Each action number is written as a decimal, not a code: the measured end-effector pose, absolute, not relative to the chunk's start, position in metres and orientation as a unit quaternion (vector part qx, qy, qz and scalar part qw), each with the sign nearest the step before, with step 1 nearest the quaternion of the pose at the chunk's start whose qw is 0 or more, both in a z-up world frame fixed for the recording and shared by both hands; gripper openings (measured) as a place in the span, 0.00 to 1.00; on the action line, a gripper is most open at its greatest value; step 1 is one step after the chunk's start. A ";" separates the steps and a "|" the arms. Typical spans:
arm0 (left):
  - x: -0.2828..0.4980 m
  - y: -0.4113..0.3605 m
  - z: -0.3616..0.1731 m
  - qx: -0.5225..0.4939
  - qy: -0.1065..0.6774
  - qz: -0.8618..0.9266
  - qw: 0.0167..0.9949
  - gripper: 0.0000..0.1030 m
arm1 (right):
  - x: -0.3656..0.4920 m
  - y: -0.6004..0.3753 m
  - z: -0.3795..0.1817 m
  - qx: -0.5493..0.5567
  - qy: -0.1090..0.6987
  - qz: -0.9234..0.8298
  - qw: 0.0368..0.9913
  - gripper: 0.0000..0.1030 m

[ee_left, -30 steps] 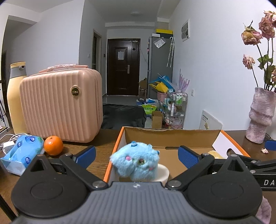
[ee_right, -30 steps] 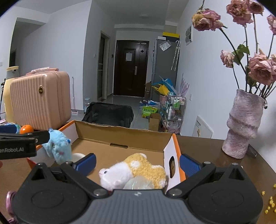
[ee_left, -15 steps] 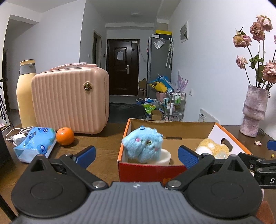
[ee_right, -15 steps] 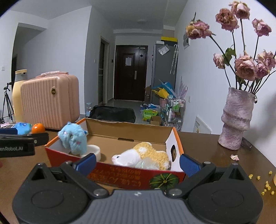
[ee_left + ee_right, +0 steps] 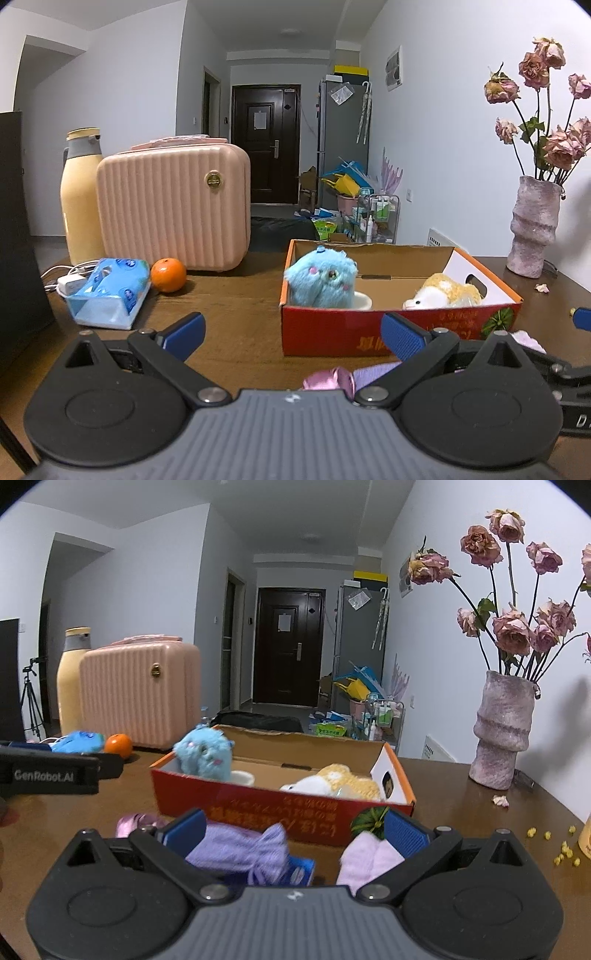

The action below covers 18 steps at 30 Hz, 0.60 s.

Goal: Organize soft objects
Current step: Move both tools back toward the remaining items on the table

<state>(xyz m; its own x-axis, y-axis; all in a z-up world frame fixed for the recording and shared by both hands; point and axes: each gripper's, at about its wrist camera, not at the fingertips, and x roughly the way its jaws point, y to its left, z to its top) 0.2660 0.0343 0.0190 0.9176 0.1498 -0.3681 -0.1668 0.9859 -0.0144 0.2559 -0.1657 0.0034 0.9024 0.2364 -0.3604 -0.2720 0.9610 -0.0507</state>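
Note:
A red cardboard box [image 5: 369, 334] [image 5: 258, 805] stands on the brown table, open at the top. Inside it a fluffy blue plush [image 5: 320, 277] [image 5: 204, 754] rests on a white cup at the left, and a yellow-and-white plush [image 5: 445, 295] [image 5: 341, 783] lies at the right. In front of the box lie a purple knitted soft toy [image 5: 240, 849] [image 5: 376, 369] with a pink satin bow [image 5: 327, 378] and a pale pink soft piece [image 5: 369, 856]. My left gripper [image 5: 293, 332] is open and holds nothing. My right gripper [image 5: 295, 830] is open just above the purple toy.
A pink suitcase [image 5: 173, 205], a yellow bottle [image 5: 79, 199], an orange [image 5: 168, 275] and a blue tissue pack [image 5: 107, 293] stand left of the box. A vase of dried roses [image 5: 500, 731] is at the right, with yellow crumbs [image 5: 563, 849] near it.
Both grippers have drawn back from the box toward the table's front. The box now shows its red front wall, and the purple and pink soft things have come into view below.

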 end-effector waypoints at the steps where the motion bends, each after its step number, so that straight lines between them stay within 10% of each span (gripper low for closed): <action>1: 0.261 0.035 0.019 -0.022 0.186 0.081 0.979 1.00 | 0.250 -0.165 0.002 -0.049 0.180 0.132 0.974 1.00; 18: 0.187 0.052 -0.006 -0.001 0.214 0.071 0.974 1.00 | 0.181 -0.146 -0.025 -0.052 0.219 0.141 0.964 1.00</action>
<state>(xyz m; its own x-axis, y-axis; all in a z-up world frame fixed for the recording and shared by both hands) 0.1865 0.0518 -0.0058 0.8982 0.1373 -0.4176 -0.1378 0.9900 0.0292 0.1812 -0.1460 -0.0248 0.8644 0.2494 -0.4367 -0.2949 0.9548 -0.0384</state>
